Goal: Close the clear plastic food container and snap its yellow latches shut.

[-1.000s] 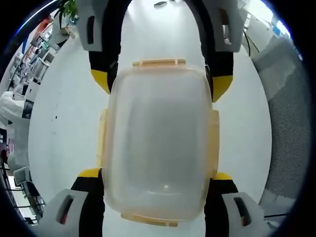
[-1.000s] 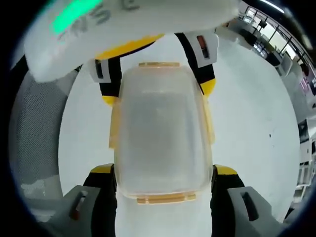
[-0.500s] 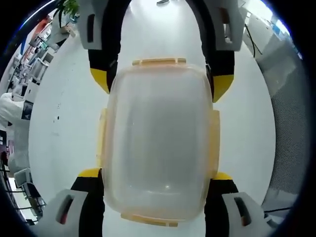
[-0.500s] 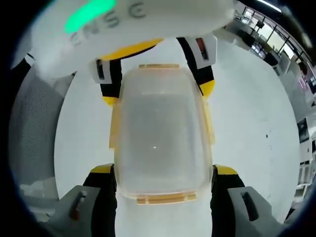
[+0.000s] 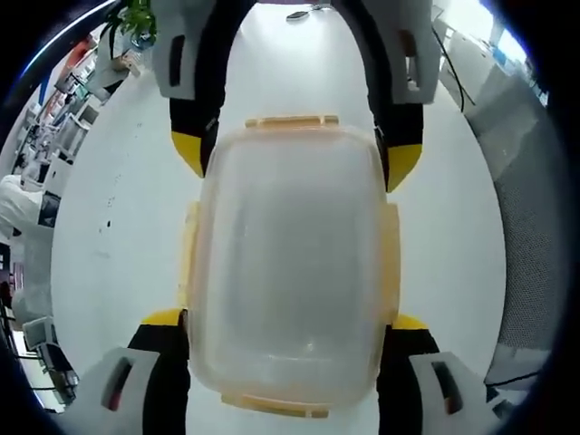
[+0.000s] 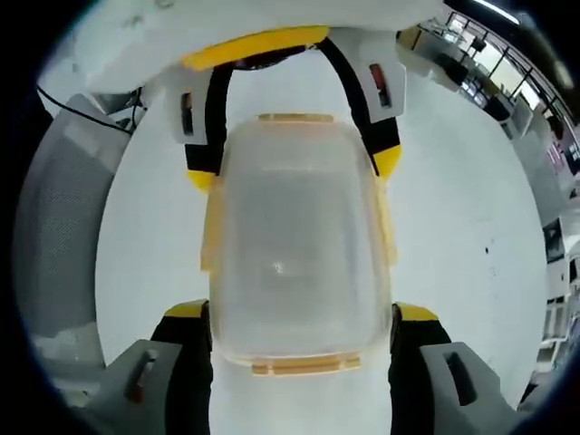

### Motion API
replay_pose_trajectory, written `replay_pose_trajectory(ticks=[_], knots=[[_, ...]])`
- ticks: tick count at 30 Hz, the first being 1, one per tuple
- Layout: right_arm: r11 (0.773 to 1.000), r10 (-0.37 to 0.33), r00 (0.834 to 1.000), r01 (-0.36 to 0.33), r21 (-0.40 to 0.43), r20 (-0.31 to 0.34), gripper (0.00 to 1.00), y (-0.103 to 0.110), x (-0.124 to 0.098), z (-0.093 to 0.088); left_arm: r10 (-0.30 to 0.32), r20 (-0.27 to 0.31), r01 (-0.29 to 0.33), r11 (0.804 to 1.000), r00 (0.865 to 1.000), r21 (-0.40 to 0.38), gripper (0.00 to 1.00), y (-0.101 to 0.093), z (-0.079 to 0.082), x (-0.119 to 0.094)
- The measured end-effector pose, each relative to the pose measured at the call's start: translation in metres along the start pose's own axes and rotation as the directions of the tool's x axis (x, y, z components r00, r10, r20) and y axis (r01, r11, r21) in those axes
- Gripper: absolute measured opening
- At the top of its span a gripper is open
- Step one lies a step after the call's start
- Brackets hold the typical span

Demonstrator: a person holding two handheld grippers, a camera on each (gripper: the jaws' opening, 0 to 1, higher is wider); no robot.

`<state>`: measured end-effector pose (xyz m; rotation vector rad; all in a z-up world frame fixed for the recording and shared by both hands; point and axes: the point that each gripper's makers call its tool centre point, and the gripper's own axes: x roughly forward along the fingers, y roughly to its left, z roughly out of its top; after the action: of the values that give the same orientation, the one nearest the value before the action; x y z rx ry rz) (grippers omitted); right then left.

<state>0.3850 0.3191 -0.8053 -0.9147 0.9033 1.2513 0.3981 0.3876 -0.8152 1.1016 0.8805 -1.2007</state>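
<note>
Clear plastic makes up the food container (image 5: 288, 272), which sits on a white surface (image 5: 118, 227) with its lid already laid on top. Pale yellow latches (image 5: 292, 120) run along all four of its edges.

Two grippers meet at the container from opposite ends. The left gripper (image 5: 288, 362) has its jaws spread around the near end of the container, one black, yellow-tipped jaw against each long side. The right gripper (image 6: 299, 358) straddles the opposite end the same way, jaws spread and close against the sides. Each gripper also appears beyond the far end of the container in the other's view.

Whether any latch is snapped down cannot be told.

Risks, as a judgement: squeezing the thin walls could bow them and pop the lid up. An uneven push from one end could slide the container across the smooth surface. Pressing a latch off-centre could leave it half caught.

No brand, label or readable writing appears on the container.
</note>
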Motion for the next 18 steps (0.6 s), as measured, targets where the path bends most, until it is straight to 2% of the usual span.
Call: replay_pose_trajectory(ticks=[3,6,8,10,12,14,16,17,18], knots=[[0.999,-0.032,0.996,0.033,-0.010,0.084,0.77,-0.003,-0.002,0.005,0.013,0.013,-0.013,1.000,1.000,-0.006,0.85,0.000,-0.003,-0.001],[0.997,-0.064,0.985,0.058,0.045,0.163,0.78,-0.004,-0.002,0.004,0.059,0.079,-0.051,0.994,0.995,-0.094,0.85,0.006,0.000,-0.005],[0.995,-0.091,0.981,0.081,0.062,0.172,0.78,-0.005,-0.002,-0.002,0.098,0.110,-0.083,0.988,0.989,-0.133,0.86,0.010,-0.002,-0.008],[0.991,-0.129,0.967,0.117,0.065,0.220,0.78,-0.007,-0.001,0.000,0.135,0.125,-0.114,0.979,0.983,-0.166,0.86,0.012,-0.004,-0.011],[0.980,-0.195,0.943,0.177,0.090,0.270,0.77,-0.008,-0.003,0.001,0.190,0.159,-0.155,0.966,0.969,-0.209,0.86,0.012,-0.007,-0.016],[0.966,-0.256,0.918,0.232,0.115,0.303,0.78,-0.011,-0.007,0.002,0.227,0.162,-0.180,0.948,0.960,-0.264,0.87,0.013,-0.012,-0.019],[0.952,-0.291,0.893,0.233,0.201,0.343,0.80,-0.008,-0.009,0.003,0.278,0.197,-0.201,0.918,0.940,-0.341,0.90,0.013,-0.015,-0.022],[0.939,-0.325,0.870,0.251,0.235,0.371,0.82,-0.009,-0.013,0.005,0.302,0.227,-0.198,0.899,0.926,-0.391,0.90,0.011,-0.015,-0.025],[0.935,-0.336,0.859,0.253,0.250,0.386,0.83,-0.007,-0.015,0.006,0.323,0.246,-0.199,0.885,0.914,-0.421,0.89,0.010,-0.015,-0.027]])
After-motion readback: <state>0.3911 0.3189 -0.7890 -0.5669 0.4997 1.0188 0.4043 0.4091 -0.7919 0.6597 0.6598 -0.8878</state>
